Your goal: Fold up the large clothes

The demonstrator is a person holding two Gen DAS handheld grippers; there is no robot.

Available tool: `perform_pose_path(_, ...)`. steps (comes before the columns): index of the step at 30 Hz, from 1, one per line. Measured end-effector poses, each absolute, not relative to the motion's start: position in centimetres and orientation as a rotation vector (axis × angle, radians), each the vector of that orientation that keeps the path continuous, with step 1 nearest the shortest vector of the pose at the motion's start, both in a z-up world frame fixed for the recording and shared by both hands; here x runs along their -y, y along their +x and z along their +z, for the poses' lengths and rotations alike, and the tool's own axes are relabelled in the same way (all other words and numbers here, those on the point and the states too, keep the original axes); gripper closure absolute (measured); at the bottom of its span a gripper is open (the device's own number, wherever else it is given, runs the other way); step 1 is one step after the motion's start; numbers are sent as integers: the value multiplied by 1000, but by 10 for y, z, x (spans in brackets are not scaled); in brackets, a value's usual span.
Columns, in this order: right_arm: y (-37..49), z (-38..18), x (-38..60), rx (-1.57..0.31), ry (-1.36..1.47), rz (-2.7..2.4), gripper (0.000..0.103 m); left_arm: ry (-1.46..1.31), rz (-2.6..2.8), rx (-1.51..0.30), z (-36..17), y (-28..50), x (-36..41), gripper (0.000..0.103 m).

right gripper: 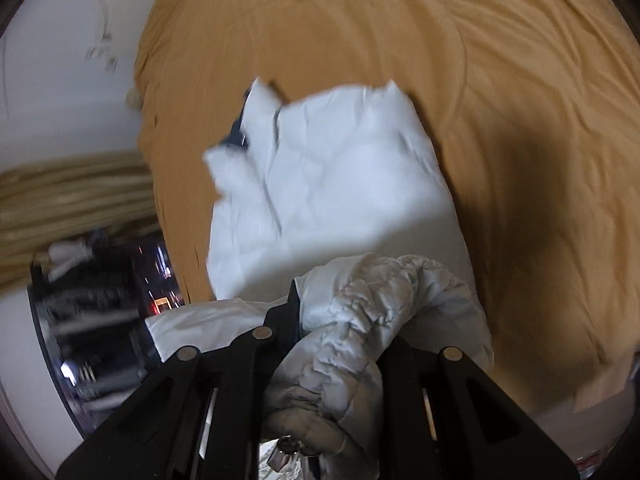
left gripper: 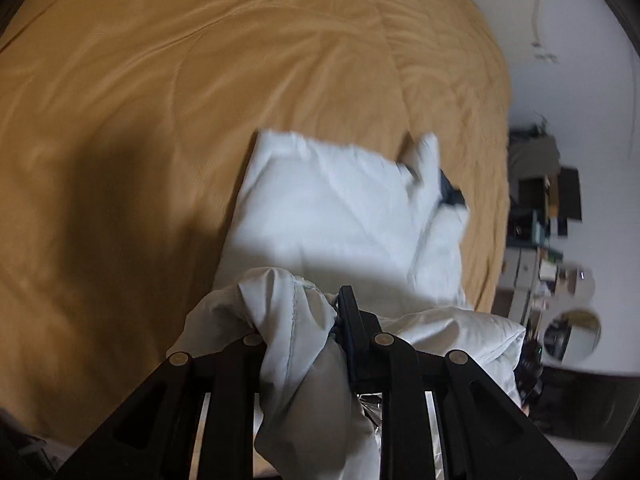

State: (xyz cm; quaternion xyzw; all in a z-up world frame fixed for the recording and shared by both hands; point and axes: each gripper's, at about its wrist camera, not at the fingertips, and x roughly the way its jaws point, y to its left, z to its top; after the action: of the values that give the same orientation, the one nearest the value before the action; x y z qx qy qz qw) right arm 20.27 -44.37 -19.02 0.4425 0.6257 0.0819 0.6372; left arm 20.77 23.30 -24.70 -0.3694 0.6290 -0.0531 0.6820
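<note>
White puffy jacket [left gripper: 340, 208] on the bed [left gripper: 160, 100] — soft, light, slippery; left hand-held gripper [left gripper: 304, 320] and right hand-held gripper [right gripper: 336, 320] both pinch its hem — good hold.

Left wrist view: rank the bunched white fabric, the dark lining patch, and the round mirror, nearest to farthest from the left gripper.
1. Bunched white fabric, clamped in the left gripper.
2. Dark lining patch, at the garment's far right edge.
3. Round mirror, beyond the bed, far right.
</note>
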Motion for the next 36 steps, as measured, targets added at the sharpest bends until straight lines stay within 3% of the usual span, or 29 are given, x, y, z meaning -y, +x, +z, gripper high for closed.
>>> perform_pose_path(6, 264, -313, 459, -1352, 1373, 120, 82, -1063, -81, -1365, -342, 266, -235, 80)
perform_pose_path(10, 257, -337, 464, -1258, 1555, 255, 73, -1191, -103, -1282, -363, 252, -246, 80)
perform_pose_path(12, 240, -328, 472, -1215, 1604, 318, 61, -1155, -115, -1273, -361, 251, -247, 80)
perform_pose_path(14, 217, -306, 484, -1128, 1603, 336, 18, -1131, -100, -1261, -359, 250, -247, 80)
perform_pose_path(16, 195, -277, 500, -1044, 1500, 277, 0, -1109, -78, -1256, -356, 250, -245, 80)
perform_pose_path(19, 167, -217, 485, -973, 1192, 195, 0, -1069, -48, -1251, -348, 245, -235, 80)
perform_pose_path(24, 170, -159, 363, -949, 625, 210, 0, -1012, -14, -1224, -341, 241, -220, 80)
perform_pose_path(27, 181, -169, 262, -939, 193, 233, 0, -1005, -14, -1215, -339, 239, -219, 80)
perform_pose_path(29, 195, -205, 215, -967, -85, 161, 1, -1020, -34, -1221, -340, 241, -220, 80)
perform_pose_path(32, 213, -260, 212, -1019, -91, 130, 0, -1063, -101, -1228, -334, 243, -232, 79)
perform_pose_path(36, 221, -268, 223, -1041, -36, 157, 0, -1203, -162, -1214, -327, 239, -260, 79)
